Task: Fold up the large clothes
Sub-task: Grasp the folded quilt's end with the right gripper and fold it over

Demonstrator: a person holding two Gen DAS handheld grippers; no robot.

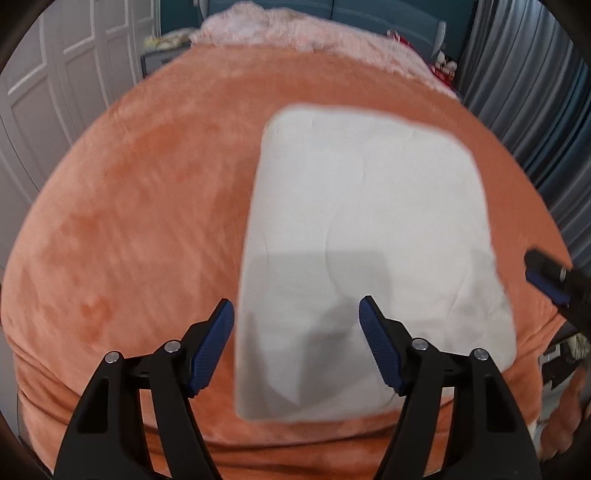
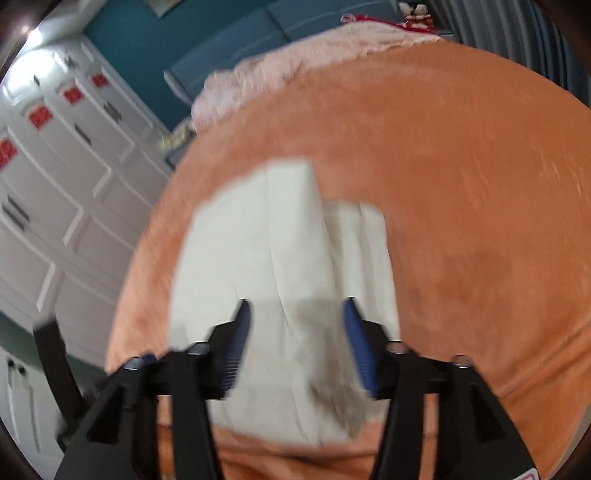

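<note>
A white garment (image 1: 369, 221), folded into a rough rectangle, lies flat on the orange plush bedcover (image 1: 147, 203). My left gripper (image 1: 296, 301) hovers open above the garment's near left part, with nothing between its blue pads. The right gripper (image 1: 546, 277) enters that view at the far right, beside the garment's right edge. In the right wrist view the garment (image 2: 258, 258) shows a raised fold down its middle. The right gripper (image 2: 296, 303) stands open over its near end. A blurred grey flap of cloth (image 2: 340, 391) lies close to the right finger, and neither pad presses on it.
A pink fluffy blanket (image 1: 295, 33) is bunched at the far end of the bed, before a teal headboard (image 2: 221, 48). White wardrobe doors (image 2: 55, 166) stand to the left, grey curtains (image 1: 517, 92) to the right. The bedcover drops off at the near edge (image 1: 258, 450).
</note>
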